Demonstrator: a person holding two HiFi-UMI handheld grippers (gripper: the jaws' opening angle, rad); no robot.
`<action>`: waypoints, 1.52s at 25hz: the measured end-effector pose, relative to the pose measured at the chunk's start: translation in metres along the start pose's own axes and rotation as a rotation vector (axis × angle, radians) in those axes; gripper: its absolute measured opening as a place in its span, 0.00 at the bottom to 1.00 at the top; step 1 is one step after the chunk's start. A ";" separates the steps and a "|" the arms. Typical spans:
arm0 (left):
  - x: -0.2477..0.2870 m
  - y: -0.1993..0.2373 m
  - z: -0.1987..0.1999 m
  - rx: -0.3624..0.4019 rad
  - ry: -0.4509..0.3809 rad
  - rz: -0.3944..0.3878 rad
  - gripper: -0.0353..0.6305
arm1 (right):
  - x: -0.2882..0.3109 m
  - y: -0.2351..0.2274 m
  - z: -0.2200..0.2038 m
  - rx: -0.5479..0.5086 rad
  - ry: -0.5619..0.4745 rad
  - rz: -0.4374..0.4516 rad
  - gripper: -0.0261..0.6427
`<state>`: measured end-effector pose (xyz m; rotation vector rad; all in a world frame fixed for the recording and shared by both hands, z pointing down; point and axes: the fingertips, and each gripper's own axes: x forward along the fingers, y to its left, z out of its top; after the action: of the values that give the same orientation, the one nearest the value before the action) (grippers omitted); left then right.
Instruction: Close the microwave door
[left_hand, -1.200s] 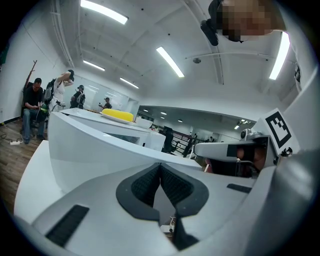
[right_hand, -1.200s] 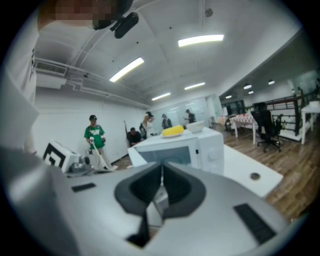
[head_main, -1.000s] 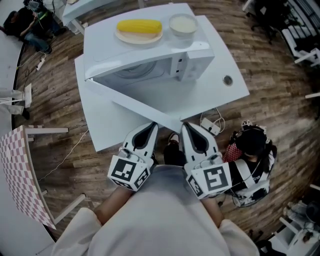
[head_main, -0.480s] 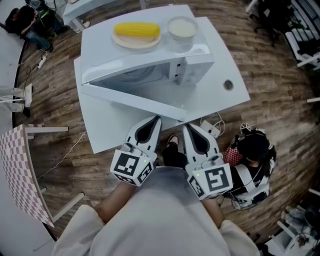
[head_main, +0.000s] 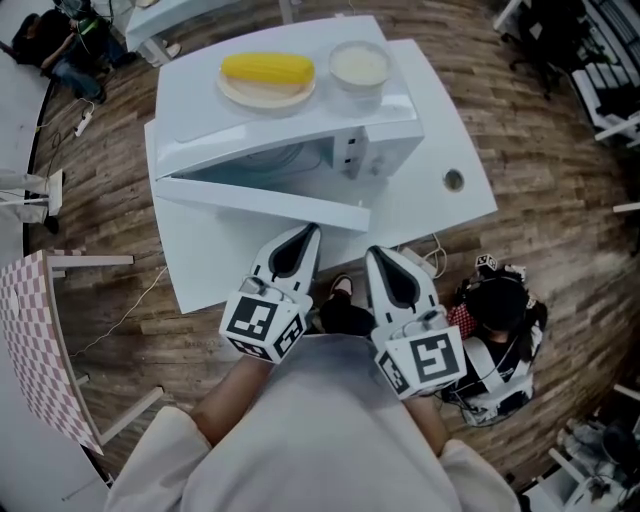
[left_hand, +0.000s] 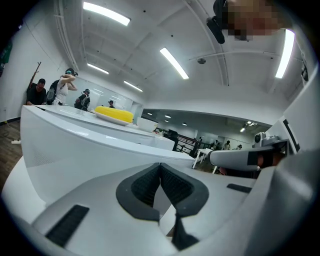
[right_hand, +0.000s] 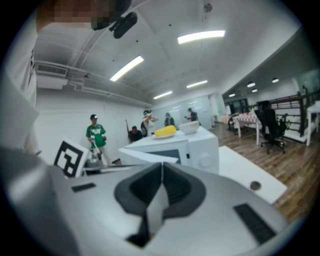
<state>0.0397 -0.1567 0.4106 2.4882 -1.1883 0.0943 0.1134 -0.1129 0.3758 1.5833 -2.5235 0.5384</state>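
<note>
White microwave door half open

White shells on left gripper and right gripper, black ribbed pads on jaws. Black-and-white marker cube on each. Person wears cream top.

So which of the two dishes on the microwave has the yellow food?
The flat plate on the left, carrying a yellow corn cob; the round bowl beside it holds only something whitish.

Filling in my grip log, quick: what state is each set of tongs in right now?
Left tongs: closed, holding nothing.
Right tongs: closed, holding nothing.
</note>
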 end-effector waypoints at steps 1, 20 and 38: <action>0.003 0.001 0.001 0.002 -0.001 0.003 0.08 | 0.001 -0.002 0.002 -0.001 0.001 0.003 0.07; 0.049 0.015 0.013 0.026 -0.033 0.080 0.08 | 0.019 -0.017 0.017 -0.003 -0.025 0.069 0.07; 0.082 0.016 0.016 0.025 -0.026 0.064 0.08 | 0.036 -0.031 0.024 0.000 -0.016 0.071 0.07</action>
<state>0.0782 -0.2323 0.4187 2.4804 -1.2854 0.0948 0.1268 -0.1642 0.3708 1.5096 -2.5998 0.5360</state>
